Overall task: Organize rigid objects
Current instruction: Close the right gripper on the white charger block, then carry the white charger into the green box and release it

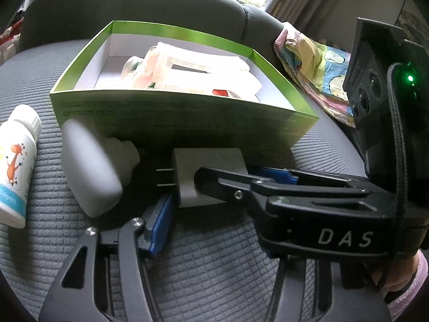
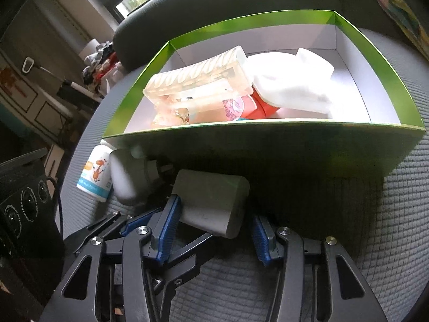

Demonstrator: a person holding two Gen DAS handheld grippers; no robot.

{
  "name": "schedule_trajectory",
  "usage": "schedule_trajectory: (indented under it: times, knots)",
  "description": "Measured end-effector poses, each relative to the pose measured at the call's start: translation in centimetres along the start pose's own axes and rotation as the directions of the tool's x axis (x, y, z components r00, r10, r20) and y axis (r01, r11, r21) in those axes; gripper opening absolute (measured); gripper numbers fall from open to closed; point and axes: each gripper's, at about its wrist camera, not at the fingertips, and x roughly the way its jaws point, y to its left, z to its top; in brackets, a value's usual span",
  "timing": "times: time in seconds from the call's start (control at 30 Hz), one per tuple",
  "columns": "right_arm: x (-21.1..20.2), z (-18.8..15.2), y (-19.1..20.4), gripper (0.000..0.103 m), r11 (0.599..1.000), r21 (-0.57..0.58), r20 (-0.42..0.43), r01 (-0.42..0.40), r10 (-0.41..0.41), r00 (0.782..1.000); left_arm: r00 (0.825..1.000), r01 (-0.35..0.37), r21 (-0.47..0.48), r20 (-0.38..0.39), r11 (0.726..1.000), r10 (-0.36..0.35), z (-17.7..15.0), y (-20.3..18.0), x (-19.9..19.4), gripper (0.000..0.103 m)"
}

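— Where is the white charger [image 1: 209,166]?
— On the grey seat [image 1: 228,255], against the green box's [image 1: 187,123] near wall.
— And the claws?
— Both slant down. The right claw [image 2: 214,228] clamps the charger; one left claw [image 1: 222,214] finger is hidden, so its grip is unclear.
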Motion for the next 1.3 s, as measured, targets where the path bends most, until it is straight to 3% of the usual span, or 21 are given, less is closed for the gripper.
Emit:
schedule_trajectory:
  times: [0.2, 0.47, 1.0, 1.3]
  knots:
    - [-1.7, -0.8, 1.1, 0.052, 1.0, -0.005, 0.039, -0.007, 0.007, 0.999, 0.999, -0.023, 0.055, 0.03, 0.998, 0.022, -0.1, -1.3, -1.1, 0.052]
    - [-4.7, -0.6, 2.0, 0.052, 1.0, -0.019, 0.103, -0.003, 0.005, 0.995, 0.996, -0.006, 0.091, 0.085, 0.996, -0.002, 0.7, -3.0, -2.8, 0.052]
    - [-9.1, 4.8, 1.1, 0.052, 0.999, -0.025, 0.238, 0.028, -0.021, 0.971, 0.983, 0.033, 0.174, 0.172, 0.984, -0.063, 6.9, -5.2, -3.4, 0.052]
    - [-7.8, 8.2, -0.6, 0.052, 0.998, -0.011, 0.257, 0.054, -0.05, 0.965, 0.984, 0.062, 0.177, 0.154, 0.982, -0.089, 10.2, -4.6, -0.7, 0.052]
